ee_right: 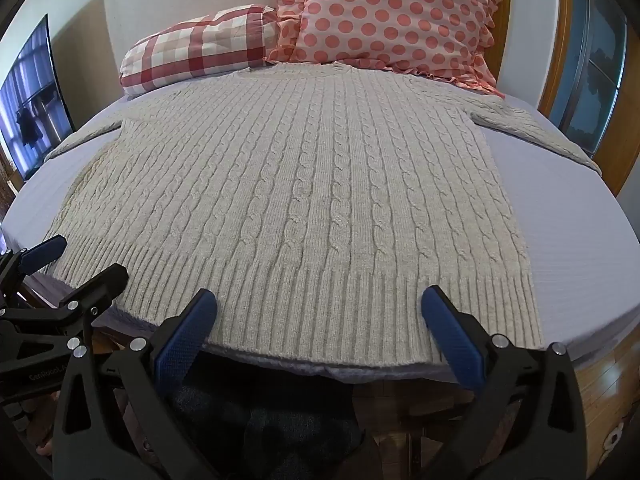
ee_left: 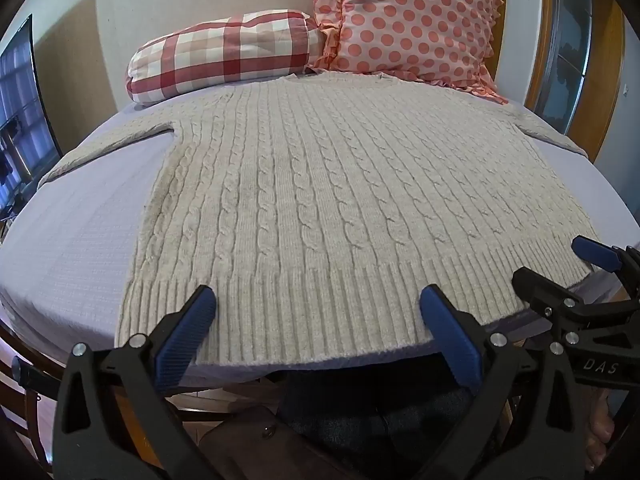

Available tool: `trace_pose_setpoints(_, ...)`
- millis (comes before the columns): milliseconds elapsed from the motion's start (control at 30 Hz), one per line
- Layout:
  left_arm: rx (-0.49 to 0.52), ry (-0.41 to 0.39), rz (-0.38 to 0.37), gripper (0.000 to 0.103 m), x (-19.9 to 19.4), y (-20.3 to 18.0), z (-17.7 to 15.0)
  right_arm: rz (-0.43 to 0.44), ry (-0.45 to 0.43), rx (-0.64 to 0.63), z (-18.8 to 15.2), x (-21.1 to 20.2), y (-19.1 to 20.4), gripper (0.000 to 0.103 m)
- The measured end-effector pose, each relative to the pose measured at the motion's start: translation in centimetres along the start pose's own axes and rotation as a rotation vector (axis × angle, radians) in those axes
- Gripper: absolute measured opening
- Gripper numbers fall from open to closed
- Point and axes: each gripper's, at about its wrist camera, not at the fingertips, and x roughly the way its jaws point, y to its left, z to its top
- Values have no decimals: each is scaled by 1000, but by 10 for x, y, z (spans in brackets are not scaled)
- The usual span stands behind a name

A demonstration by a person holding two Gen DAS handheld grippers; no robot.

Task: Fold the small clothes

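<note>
Sweater lies flat, unfolded, on lavender bed, hem nearest. Left gripper and right gripper hover at hem, both wide open, empty. Fold not started; next: pinch hem corners.

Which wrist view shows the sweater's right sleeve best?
The right wrist view: the right sleeve runs unobstructed across the sheet toward the bed's edge. The left wrist view shows only a short stretch near the frame's edge.
</note>
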Motion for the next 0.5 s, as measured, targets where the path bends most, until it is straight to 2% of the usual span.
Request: trace_pose_setpoints(500,0,-4,-1,101,0,0,0,0,0,0,0,0,0,102)
